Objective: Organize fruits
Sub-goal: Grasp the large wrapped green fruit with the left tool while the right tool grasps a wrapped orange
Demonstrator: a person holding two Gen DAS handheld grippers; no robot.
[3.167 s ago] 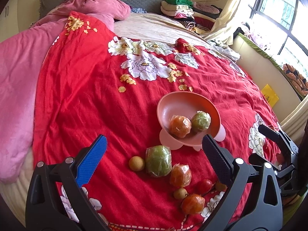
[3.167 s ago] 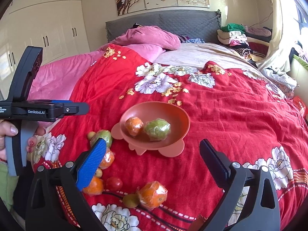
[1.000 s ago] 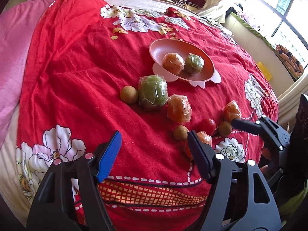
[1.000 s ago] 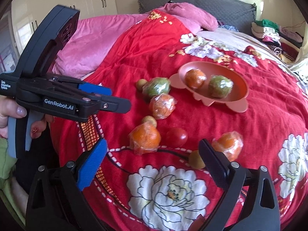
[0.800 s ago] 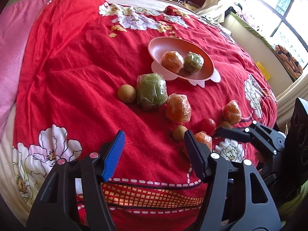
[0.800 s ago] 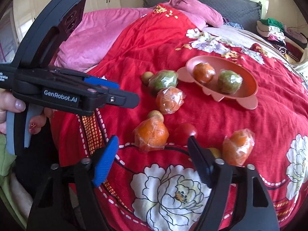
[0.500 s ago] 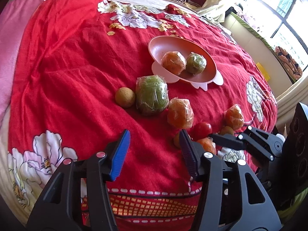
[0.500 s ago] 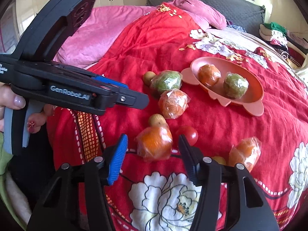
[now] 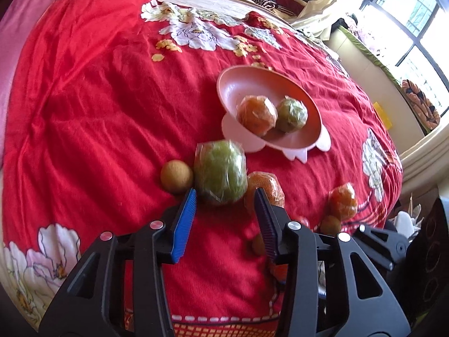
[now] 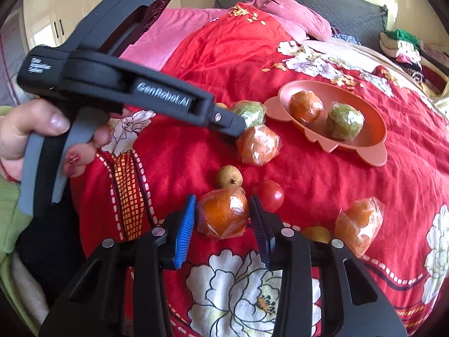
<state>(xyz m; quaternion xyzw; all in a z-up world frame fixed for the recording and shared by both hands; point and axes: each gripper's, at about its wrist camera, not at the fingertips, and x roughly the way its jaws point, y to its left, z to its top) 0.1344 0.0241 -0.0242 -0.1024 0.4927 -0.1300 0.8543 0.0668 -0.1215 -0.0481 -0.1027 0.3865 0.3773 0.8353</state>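
A pink bowl point(image 9: 238, 84) point(image 10: 373, 118) on the red bedspread holds a wrapped orange point(image 9: 256, 115) and a wrapped green fruit point(image 9: 291, 115). My left gripper point(image 9: 226, 196) is open, its fingertips just short of a large wrapped green fruit point(image 9: 220, 172), not gripping it. My right gripper point(image 10: 221, 205) has its fingers on both sides of a wrapped orange point(image 10: 223, 216) lying on the bedspread, close to it or touching. Another wrapped orange point(image 10: 258, 144), a tomato point(image 10: 269, 192) and small brown fruits point(image 10: 230, 177) lie nearby.
A brown round fruit point(image 9: 176, 177) sits left of the green one. Another wrapped orange point(image 10: 359, 221) lies at the right. The left gripper's body point(image 10: 126, 84) and hand cross the right wrist view. Pink bedding point(image 9: 16, 45) lies left; a window point(image 9: 412, 19) is right.
Both grippers have moved forward and down toward the fruit and narrowed. The left now reaches the large green fruit; the right now brackets a wrapped orange.
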